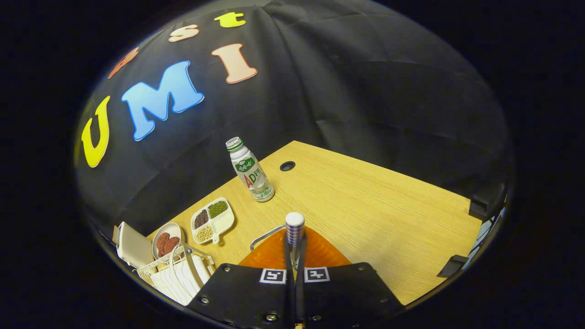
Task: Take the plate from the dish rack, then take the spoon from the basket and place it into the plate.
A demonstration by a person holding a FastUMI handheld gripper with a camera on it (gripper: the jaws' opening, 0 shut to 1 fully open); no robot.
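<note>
Gripper view: the gripper (295,267) has its fingers drawn together on the spoon (295,233), whose checked handle stands upright between them; the bowl end is hidden behind the fingers. Directly beyond the fingers lies the orange basket (320,253) with a metal handle, partly covered by the gripper body. One white dish rack (176,274) sits to the left, cut off below. On the wooden table (365,214) stand one bottle (250,170), one divided dish (212,220) of three bean kinds, and one small round dish (167,240).
</note>
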